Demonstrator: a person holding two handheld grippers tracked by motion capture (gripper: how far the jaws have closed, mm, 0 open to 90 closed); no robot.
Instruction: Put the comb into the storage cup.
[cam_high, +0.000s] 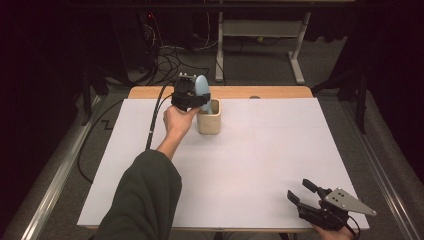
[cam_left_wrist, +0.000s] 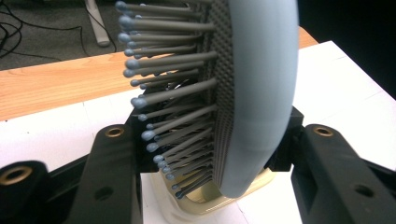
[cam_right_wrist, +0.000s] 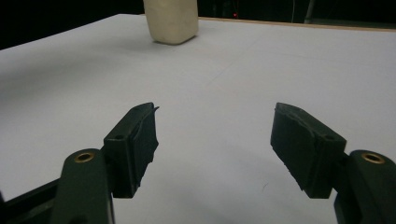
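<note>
High view: the white tabletop (cam_high: 240, 165) carries a cream cup (cam_high: 209, 117) near the middle of its far edge. Over the cup's rim the left gripper (cam_high: 192, 97) holds a pale blue hairbrush (cam_high: 202, 90) upright, its jaws clamped on the brush head. At the near right corner the right gripper (cam_high: 306, 192) rests with jaws wide, nothing between them.

The lower end of the hairbrush (cam_left_wrist: 254, 93) is hidden inside the cream cup (cam_left_wrist: 210, 205), and its top is cut off by the upper edge of the left gripper view. The cup's upper part is cropped in the right gripper view. The hand behind the right gripper (cam_high: 311, 196) is cut off by the high view's bottom edge.
</note>
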